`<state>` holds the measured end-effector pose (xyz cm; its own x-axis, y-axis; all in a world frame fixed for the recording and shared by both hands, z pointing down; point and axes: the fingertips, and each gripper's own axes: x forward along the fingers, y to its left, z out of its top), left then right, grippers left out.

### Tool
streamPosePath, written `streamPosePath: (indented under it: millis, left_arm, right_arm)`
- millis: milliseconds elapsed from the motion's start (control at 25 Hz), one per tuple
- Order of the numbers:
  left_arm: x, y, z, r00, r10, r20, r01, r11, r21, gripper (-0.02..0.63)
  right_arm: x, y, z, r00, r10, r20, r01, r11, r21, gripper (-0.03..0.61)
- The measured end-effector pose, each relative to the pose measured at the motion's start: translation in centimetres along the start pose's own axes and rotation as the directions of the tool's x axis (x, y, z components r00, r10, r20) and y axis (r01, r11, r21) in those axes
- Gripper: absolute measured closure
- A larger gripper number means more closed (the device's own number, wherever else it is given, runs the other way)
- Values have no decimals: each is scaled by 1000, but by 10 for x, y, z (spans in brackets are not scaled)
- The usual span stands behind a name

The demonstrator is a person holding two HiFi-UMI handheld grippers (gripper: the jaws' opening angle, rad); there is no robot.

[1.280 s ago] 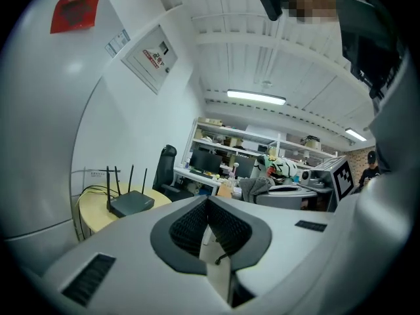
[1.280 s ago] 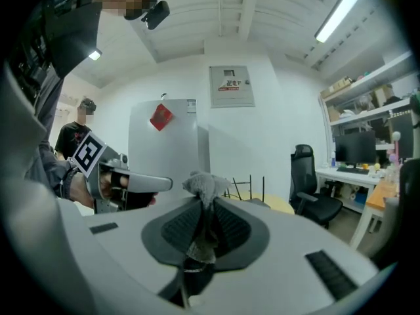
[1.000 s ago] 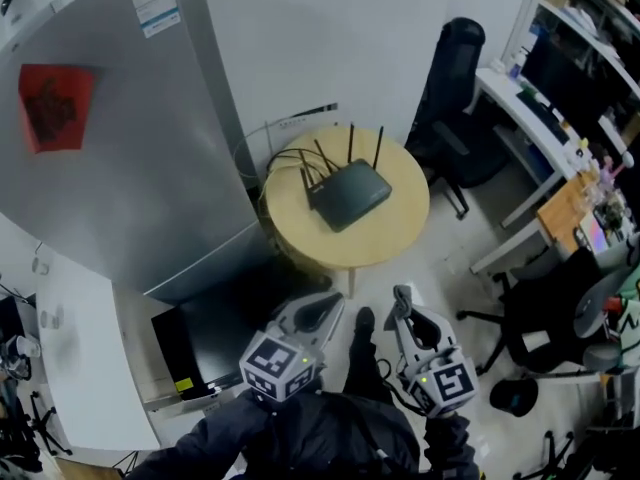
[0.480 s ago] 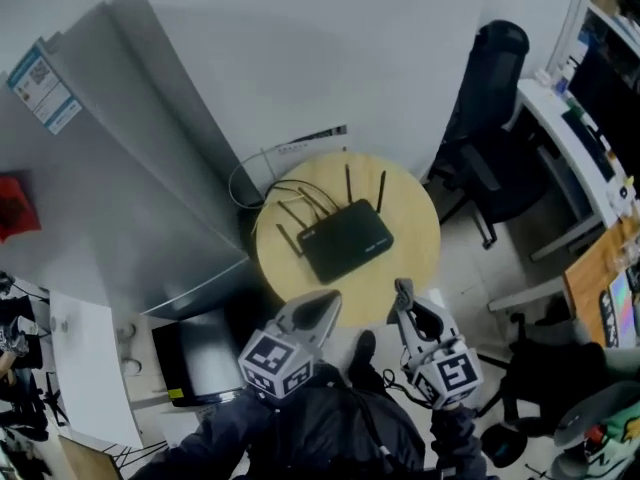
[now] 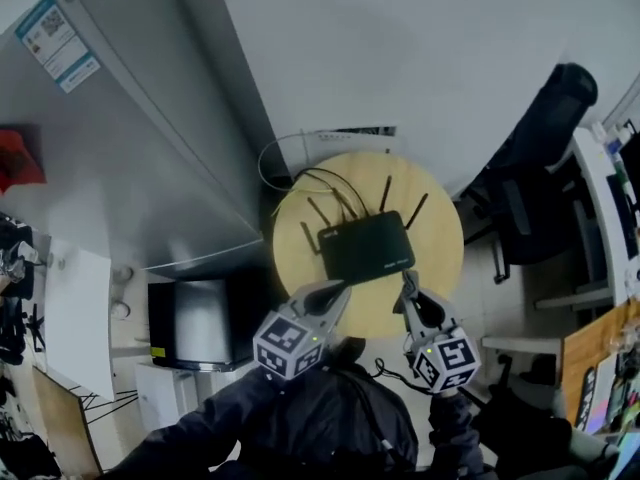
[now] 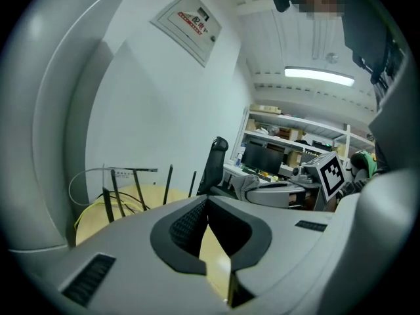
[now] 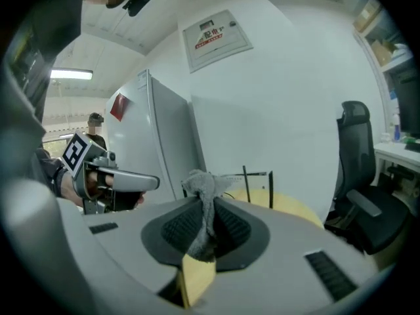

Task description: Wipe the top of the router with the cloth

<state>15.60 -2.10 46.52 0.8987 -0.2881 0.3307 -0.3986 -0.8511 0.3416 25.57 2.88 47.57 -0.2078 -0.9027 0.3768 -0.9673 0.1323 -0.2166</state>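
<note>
A black router (image 5: pixel 367 248) with several upright antennas lies on a round wooden table (image 5: pixel 440 268). My right gripper (image 5: pixel 407 282) hovers at the table's near edge, just short of the router's front right corner, shut on a grey cloth (image 7: pixel 204 205) that sticks up between its pads. My left gripper (image 5: pixel 334 292) is by the router's front left corner, its jaws shut with nothing between them. In the left gripper view (image 6: pixel 207 199) antennas (image 6: pixel 168 184) and the tabletop (image 6: pixel 141 202) lie just ahead. The right gripper view (image 7: pixel 207 202) shows antennas (image 7: pixel 245 176) behind the cloth.
A tall grey fridge (image 5: pixel 130 148) stands left of the table, with a black box (image 5: pixel 195 318) on the floor below it. Cables (image 5: pixel 300 168) loop behind the router. A black office chair (image 5: pixel 530 168) and a white desk (image 5: pixel 600 188) are to the right.
Both grippers have come forward from over the floor to the table's near edge, close to the router. The cloth stays clamped in the right gripper.
</note>
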Motion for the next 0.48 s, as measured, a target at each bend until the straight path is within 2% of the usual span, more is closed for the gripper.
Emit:
streamPosePath:
  millis: [240,360,480]
  left_arm:
    - [2,45,-5,995,102,17,-101,993,-65,612]
    - [2,58,-7,990,140,23,-137,986,-97,612]
    - [-1,76,-11,986,165,26,-161,981,-105,612]
  right_arm:
    - [64,2,-8,985,115,-132,-122,991,-48,506]
    - [106,4,-16,957,185,-224,-198,980,-37,507]
    - [156,7,-34,924,208,-319,-226,974,-21,506]
